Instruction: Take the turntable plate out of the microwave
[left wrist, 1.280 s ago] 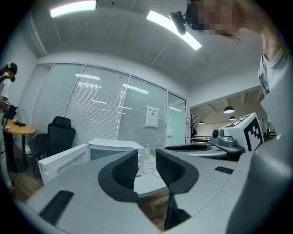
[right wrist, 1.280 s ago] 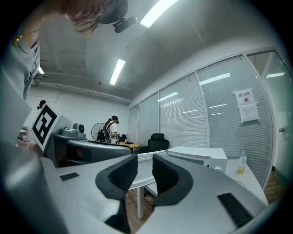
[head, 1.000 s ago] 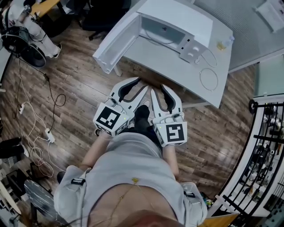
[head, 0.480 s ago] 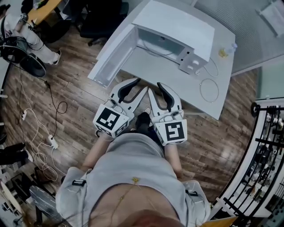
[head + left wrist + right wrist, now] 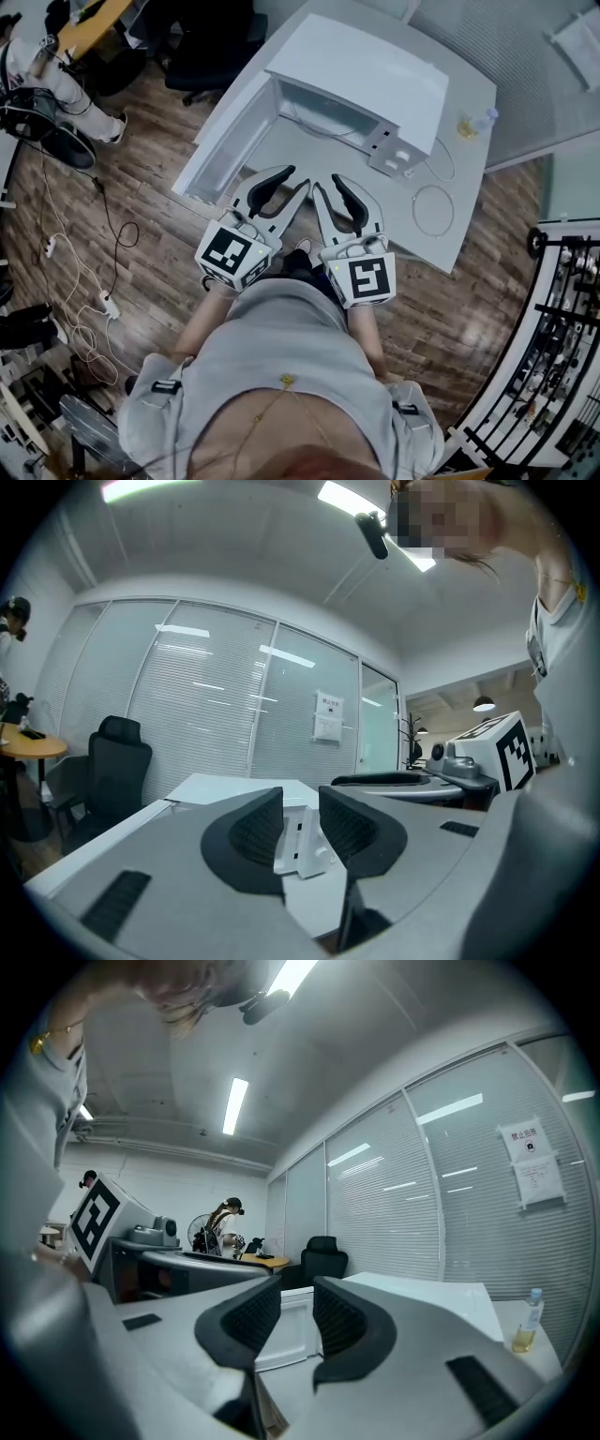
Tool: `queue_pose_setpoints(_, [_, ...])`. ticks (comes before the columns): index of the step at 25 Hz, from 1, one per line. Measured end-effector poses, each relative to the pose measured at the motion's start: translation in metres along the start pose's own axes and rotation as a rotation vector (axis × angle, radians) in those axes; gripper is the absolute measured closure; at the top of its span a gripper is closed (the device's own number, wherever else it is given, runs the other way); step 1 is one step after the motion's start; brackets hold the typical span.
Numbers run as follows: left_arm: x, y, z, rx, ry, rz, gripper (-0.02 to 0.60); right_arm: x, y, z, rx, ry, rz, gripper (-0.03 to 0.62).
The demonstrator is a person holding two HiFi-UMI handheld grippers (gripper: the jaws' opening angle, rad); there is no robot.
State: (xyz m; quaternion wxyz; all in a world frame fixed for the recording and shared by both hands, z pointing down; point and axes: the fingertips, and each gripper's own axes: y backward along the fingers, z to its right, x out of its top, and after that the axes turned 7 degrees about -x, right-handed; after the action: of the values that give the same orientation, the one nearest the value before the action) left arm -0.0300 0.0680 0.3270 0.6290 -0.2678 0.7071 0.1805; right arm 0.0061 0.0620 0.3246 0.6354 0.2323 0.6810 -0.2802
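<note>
The left tongs and right tongs are held narrowly parted and empty, short of the open microwave, where the plate is faintly seen inside: approach underway, a reach in probably needed next.

Microwave on table, door swung left — bottle right

From overhead we look steeply down; both gripper views face level toward the microwave, near, at twelve o'clock.
</note>
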Motion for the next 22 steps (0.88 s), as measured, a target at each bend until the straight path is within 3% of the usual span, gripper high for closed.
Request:
queue_pose_setpoints(15, [0.006, -0.061, -0.010, 0.019, -0.041, -0.006, 0.459, -0.002, -0.019, 0.057, -0.005, -0.015, 0.006, 0.479])
queue_pose_setpoints(22, [0.004, -0.079, -0.010, -0.020, -0.033, -0.008, 0.460, -0.007, -0.022, 0.072, -0.044, -0.015, -0.018, 0.479])
